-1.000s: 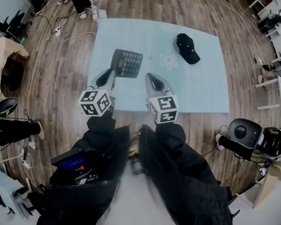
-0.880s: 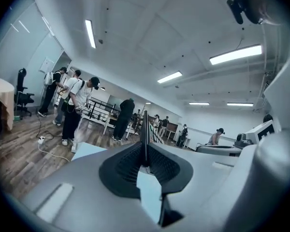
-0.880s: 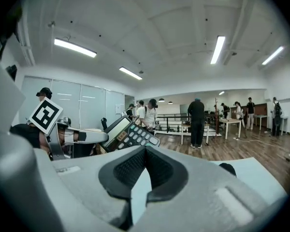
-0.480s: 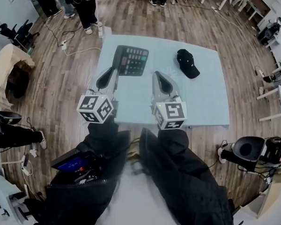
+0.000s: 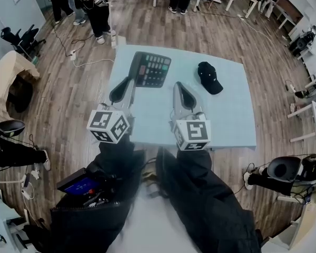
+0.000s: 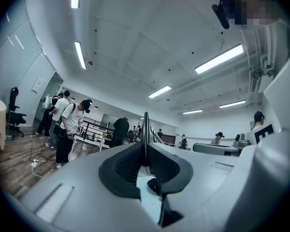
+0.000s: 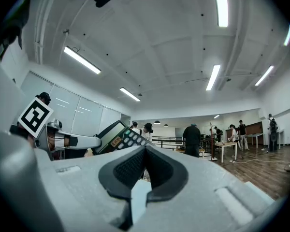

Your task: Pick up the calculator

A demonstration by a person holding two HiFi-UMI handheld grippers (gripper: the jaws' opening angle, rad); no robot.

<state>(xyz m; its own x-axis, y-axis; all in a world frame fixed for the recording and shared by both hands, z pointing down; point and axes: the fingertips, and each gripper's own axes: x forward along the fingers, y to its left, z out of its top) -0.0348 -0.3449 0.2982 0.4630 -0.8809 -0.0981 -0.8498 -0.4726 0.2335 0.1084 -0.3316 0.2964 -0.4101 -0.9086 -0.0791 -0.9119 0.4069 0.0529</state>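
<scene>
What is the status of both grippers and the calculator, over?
Left gripper shut on calculator, held in the air, tilted. Right gripper shut, empty. Cap off to the side, nothing in the way.

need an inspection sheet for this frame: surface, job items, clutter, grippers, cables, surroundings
Surface: light blue table with a faint flower print, mostly bare.
Job's things: calculator held by its left edge, raised off the table and tilted.
Clutter: black cap lying on the table, apart from the calculator.
Grippers: left gripper shut on the calculator; right gripper shut with nothing between its jaws, beside the left one.
Cables: white cable on the floor left of the table; nothing seen on the table.
Surroundings: wooden floor; people standing beyond the table.
</scene>
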